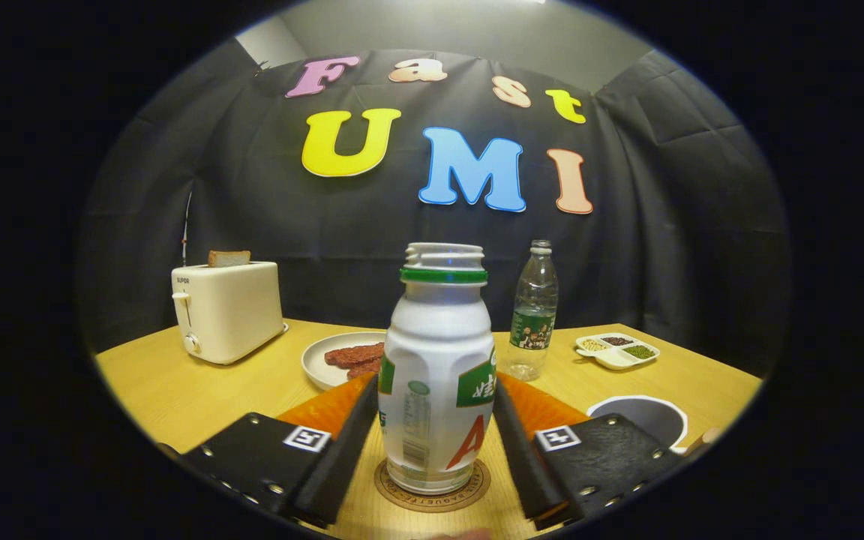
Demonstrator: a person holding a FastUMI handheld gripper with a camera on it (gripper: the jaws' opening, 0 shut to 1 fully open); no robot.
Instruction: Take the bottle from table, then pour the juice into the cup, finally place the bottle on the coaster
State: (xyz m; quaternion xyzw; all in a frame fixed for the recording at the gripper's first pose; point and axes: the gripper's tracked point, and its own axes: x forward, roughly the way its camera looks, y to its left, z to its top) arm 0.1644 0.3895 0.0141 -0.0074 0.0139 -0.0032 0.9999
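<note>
A white juice bottle point(436, 375) with a green neck ring and no cap stands upright on a round cork coaster point(432, 489), right between my fingers. My gripper point(434, 390) is shut on the bottle, with one fingertip point(363, 405) against its left side and the other against its right side. A white cup point(638, 418) sits on the wooden table point(177, 390) just right of my right finger; I cannot see what is inside it.
Beyond the bottle lies a white plate with brown slices point(342, 357). A clear water bottle point(533, 311) stands behind on the right, with a small divided dish point(616, 349) further right. A cream toaster holding bread point(226, 309) stands at the back left.
</note>
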